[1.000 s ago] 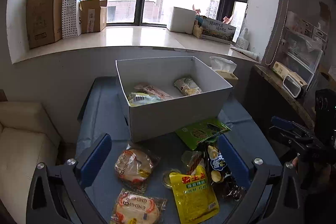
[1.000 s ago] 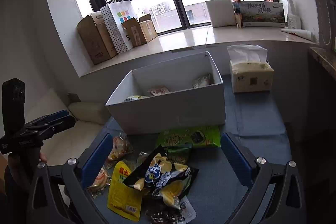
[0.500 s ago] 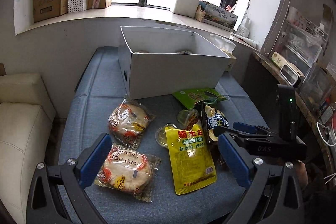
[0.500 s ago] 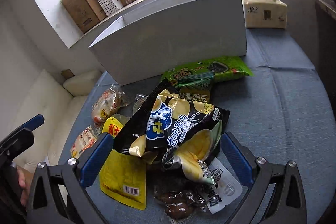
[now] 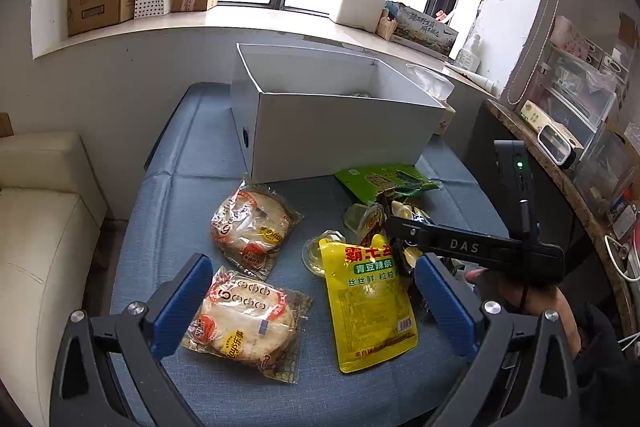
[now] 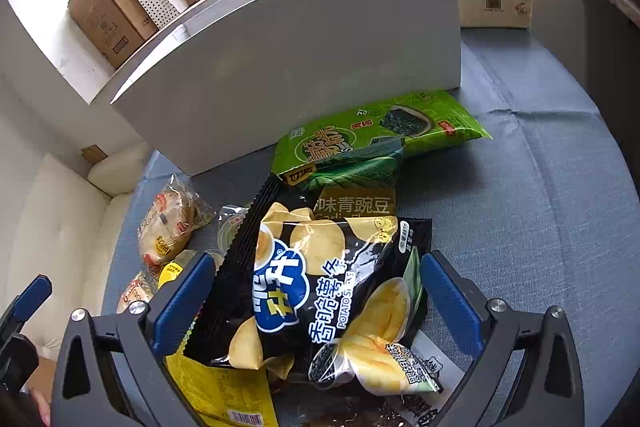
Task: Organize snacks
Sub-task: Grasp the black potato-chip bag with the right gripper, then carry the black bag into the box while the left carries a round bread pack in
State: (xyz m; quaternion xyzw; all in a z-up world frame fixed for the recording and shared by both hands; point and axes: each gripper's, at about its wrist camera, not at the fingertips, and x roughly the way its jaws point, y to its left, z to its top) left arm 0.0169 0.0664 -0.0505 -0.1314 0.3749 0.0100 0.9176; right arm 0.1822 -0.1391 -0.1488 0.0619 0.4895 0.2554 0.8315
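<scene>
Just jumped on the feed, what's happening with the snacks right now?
A person with a gripper in each hand is sorting snacks on the blue table toward the white box. The right gripper is open with its fingers on either side of the black potato chip bag, not yet closed. The left gripper is open above the nearer pastry pack and the yellow pouch, holding nothing. Another pastry pack and a green seaweed pack lie outside the box.

A: Item one?
B: Black potato chip bag [image 6: 320, 291], atop the snack pile, between blue pads.
A: Others?
B: Green seaweed pack [image 6: 380, 135] flat against the white box [image 5: 336, 135]; yellow pouch [image 5: 370, 303]; two wrapped cakes [image 5: 248, 319], flat.
</scene>
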